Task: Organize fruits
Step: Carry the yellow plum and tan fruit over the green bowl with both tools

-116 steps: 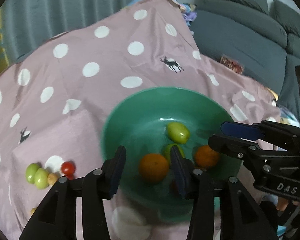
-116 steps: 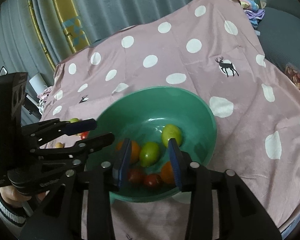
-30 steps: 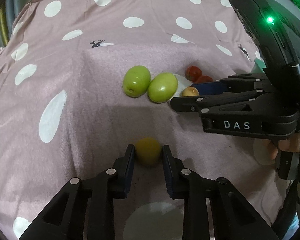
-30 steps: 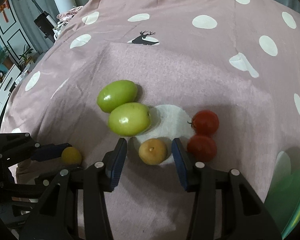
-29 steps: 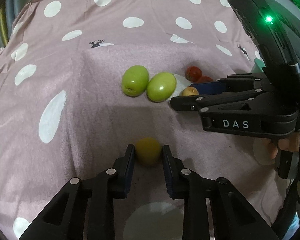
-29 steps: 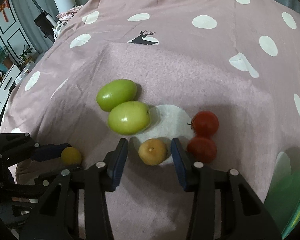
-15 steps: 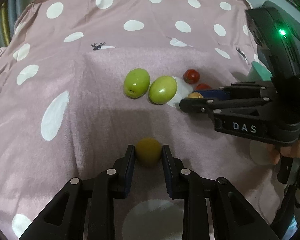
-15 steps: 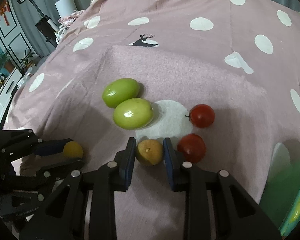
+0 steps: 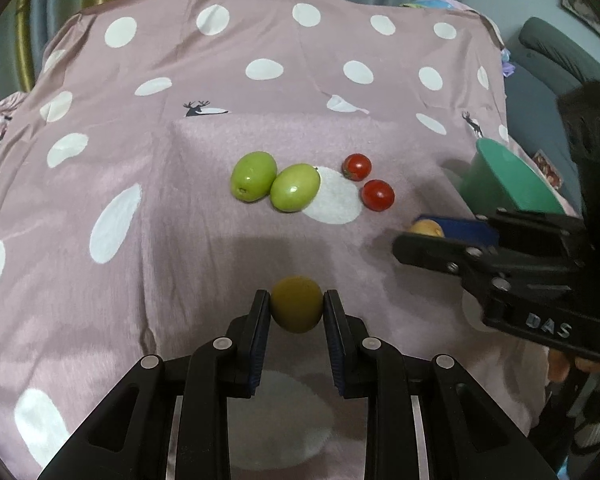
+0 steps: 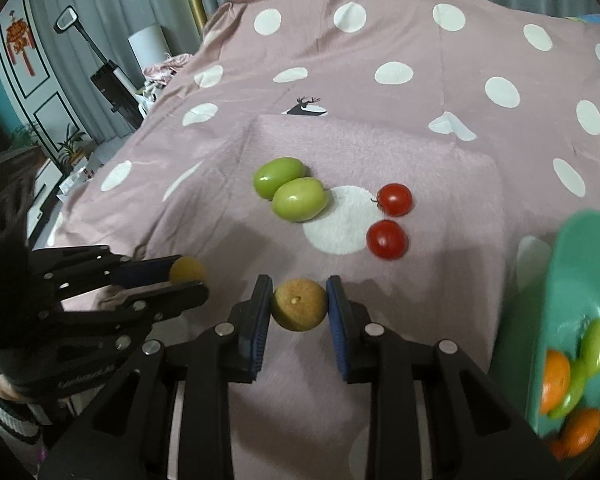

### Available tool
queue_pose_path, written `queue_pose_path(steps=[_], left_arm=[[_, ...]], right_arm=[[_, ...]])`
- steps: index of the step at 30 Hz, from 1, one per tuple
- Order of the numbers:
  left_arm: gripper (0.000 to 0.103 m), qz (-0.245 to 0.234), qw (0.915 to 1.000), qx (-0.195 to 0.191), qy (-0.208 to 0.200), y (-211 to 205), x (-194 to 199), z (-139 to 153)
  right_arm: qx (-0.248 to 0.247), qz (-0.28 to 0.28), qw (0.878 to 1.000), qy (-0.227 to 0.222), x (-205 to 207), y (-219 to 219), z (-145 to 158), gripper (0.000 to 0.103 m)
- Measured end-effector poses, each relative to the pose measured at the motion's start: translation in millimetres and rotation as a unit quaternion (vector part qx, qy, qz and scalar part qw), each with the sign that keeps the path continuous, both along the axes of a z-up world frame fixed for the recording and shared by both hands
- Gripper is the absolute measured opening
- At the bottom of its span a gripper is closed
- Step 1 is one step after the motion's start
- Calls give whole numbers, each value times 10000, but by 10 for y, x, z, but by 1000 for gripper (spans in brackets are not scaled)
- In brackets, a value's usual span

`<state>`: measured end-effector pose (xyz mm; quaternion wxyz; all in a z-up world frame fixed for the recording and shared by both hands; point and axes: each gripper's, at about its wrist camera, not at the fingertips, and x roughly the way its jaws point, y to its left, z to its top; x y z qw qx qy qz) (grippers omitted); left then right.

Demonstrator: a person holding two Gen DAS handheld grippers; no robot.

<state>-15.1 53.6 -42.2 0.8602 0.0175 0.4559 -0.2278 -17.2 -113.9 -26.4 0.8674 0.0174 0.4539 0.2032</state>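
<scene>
Gripping a small olive-yellow fruit (image 9: pixel 297 309), the left hand-held gripper (image 9: pixel 296 312) has both blue pads (image 9: pixel 260 332) pressed on the fruit's sides, so the fruit sits right between the fingertips, above the pink dotted cloth (image 9: pixel 180 240). The right hand-held gripper (image 10: pixel 299 310) is likewise clamped on a tan round fruit (image 10: pixel 299 309), which fills the gap between its fingertips, its small pale dimple facing the camera.

Taking the big white dot (image 10: pixel 338 226) on the cloth as landmark: two green fruits (image 10: pixel 290 190) lie touching each other just left of it, the nearer one overlapping its edge. Two red tomatoes (image 10: pixel 390 220) lie at its right edge, one beyond the other, close together. The tan fruit is held nearer the camera than the dot; the olive-yellow fruit is held to the dot's lower left in the right wrist view.

A green bowl (image 10: pixel 580 280) stands well right of the dot, with orange and green fruit (image 10: pixel 572 376) inside. In the left wrist view the right hand-held gripper reaches in from the right, just below the bowl.
</scene>
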Motion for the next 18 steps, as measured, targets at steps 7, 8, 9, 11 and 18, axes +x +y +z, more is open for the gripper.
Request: queue_pose_path(steps=[7, 8, 9, 11, 18], left_arm=[[27, 67, 9999, 34, -103, -41, -139, 79], [27, 81, 9999, 20, -111, -46, -151, 88], [27, 91, 9999, 7, -117, -52, -163, 98], [27, 95, 9999, 7, -125, -70, -179, 111], [27, 27, 9997, 70, -215, -168, -247, 190]], right_arm=[[343, -65, 9994, -33, -255, -68, 24, 28], [422, -91, 9991, -51, -291, -81, 33, 28], [469, -105, 9988, -64, -315, -92, 43, 28], [529, -125, 9985, -96, -375, -113, 59, 28], [603, -149, 9979, -175, -458, -173, 112, 28]])
